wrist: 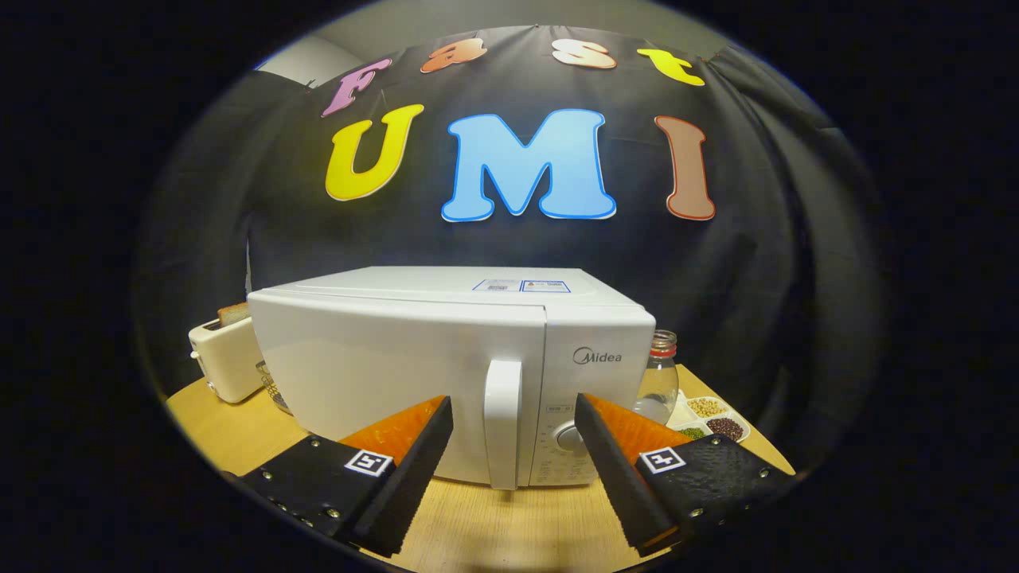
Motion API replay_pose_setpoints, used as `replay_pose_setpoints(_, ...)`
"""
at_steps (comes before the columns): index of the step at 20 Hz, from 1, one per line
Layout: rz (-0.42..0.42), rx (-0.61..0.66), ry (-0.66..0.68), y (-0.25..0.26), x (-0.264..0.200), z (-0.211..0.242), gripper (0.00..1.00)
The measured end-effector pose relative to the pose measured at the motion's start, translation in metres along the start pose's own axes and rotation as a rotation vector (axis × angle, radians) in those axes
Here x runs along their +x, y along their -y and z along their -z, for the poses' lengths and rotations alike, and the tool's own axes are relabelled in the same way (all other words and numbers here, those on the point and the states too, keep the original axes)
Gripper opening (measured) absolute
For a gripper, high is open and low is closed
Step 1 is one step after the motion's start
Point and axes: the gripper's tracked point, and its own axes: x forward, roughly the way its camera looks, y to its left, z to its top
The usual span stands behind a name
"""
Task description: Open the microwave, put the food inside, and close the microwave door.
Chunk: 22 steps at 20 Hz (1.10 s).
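Observation:
A white microwave [414, 350] stands on the wooden table [493, 525], its door appearing closed. The vertical door handle [503, 422] lies just ahead of my gripper [513, 406], lined up with the gap between the two fingers. The fingers [414, 446] are spread wide apart, one on each side of the handle, and touch nothing. The control panel with a round knob [570, 436] sits right of the handle, partly hidden behind the right finger. No food item is between the fingers.
A white toaster [227, 354] with a bread slice stands left of the microwave. A clear jar with a red lid [661, 382] and a divided tray of beans [712, 420] sit to its right. A wire object [271, 386] peeks out at the microwave's left corner.

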Motion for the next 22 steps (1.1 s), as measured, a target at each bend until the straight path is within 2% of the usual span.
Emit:
replay_pose_setpoints(5, -0.002, 0.023, -0.06, -0.002, 0.015, 0.02, 0.87)
replay_pose_setpoints(6, -0.003, 0.03, -0.067, -0.001, 0.017, 0.024, 0.76)
replay_pose_setpoints(7, 0.0, 0.039, -0.074, -0.002, 0.02, 0.026, 0.75)
replay_pose_setpoints(9, 0.009, 0.052, -0.08, -0.001, 0.021, 0.027, 0.63)
replay_pose_setpoints(11, -0.001, 0.054, -0.079, -0.008, 0.017, 0.025, 0.39)
replay_pose_setpoints(12, 0.006, 0.04, -0.083, -0.008, 0.021, 0.029, 0.32)
replay_pose_setpoints(15, -0.006, 0.05, -0.104, -0.009, 0.018, 0.029, 0.24)
replay_pose_setpoints(16, -0.005, 0.047, -0.102, -0.009, 0.022, 0.029, 0.14)
replay_pose_setpoints(17, -0.004, 0.038, -0.103, -0.008, 0.019, 0.029, 0.15)
replay_pose_setpoints(18, 0.0, 0.024, -0.102, -0.007, 0.02, 0.028, 0.08)
replay_pose_setpoints(22, 0.001, 0.026, -0.114, -0.008, 0.018, 0.028, 0.08)
